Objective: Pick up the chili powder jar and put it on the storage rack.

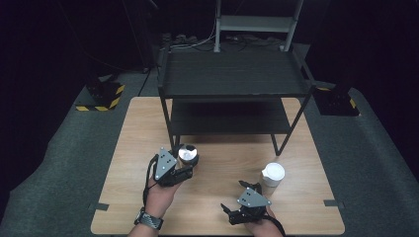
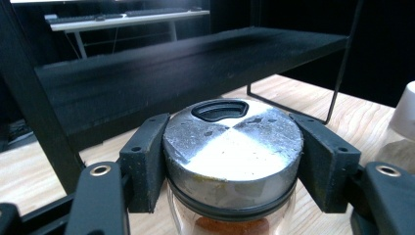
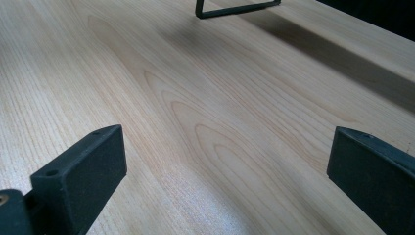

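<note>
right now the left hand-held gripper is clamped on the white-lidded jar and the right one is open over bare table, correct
Not quite. The left hand-held gripper is clamped on the metal-lidded spice jar, as the left gripper view shows; the white-lidded jar stands apart on the table in the high view. The right hand-held gripper is indeed open over bare wood.

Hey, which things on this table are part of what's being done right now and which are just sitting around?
In use: spice jar, clamped at its metal lid by the left hand-held gripper; black shelf rack just ahead.
Idle: white-lidded jar; open right hand-held gripper.
</note>
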{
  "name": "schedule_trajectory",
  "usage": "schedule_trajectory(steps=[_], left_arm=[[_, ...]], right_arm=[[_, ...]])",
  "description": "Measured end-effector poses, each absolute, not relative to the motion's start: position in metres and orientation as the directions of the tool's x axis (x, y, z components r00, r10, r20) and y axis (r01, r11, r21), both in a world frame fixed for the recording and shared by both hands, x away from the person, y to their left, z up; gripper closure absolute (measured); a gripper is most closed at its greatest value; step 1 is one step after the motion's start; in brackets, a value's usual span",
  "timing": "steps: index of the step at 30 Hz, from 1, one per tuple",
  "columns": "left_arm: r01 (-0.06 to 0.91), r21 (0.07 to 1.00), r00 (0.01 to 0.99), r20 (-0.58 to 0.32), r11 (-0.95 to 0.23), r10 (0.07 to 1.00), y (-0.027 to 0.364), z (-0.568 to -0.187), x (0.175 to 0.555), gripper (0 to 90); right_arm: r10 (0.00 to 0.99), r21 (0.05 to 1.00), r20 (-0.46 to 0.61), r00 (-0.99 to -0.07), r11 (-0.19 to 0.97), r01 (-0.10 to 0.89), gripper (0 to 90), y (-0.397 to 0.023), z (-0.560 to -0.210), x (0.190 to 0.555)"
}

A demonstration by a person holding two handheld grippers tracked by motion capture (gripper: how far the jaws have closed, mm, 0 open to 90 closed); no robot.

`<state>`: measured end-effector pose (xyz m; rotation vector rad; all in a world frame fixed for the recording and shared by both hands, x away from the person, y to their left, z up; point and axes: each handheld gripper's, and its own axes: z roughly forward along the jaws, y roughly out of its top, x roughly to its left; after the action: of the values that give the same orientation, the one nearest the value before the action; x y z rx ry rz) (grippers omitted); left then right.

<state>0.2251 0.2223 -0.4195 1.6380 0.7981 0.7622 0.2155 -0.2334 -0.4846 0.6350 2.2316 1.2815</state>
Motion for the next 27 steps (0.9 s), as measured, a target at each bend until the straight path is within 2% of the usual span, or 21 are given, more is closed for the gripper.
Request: schedule_trajectory(steps=[27], left_arm=[[0.018,0.990,0.565,0.107,-0.142,0.818,0.223,-0.362,0.217,34.8]], right_arm=[[0.607,0.880,-0.179,-0.774,0.450,0.149,0.3,-0.234,-0.485,0.215]])
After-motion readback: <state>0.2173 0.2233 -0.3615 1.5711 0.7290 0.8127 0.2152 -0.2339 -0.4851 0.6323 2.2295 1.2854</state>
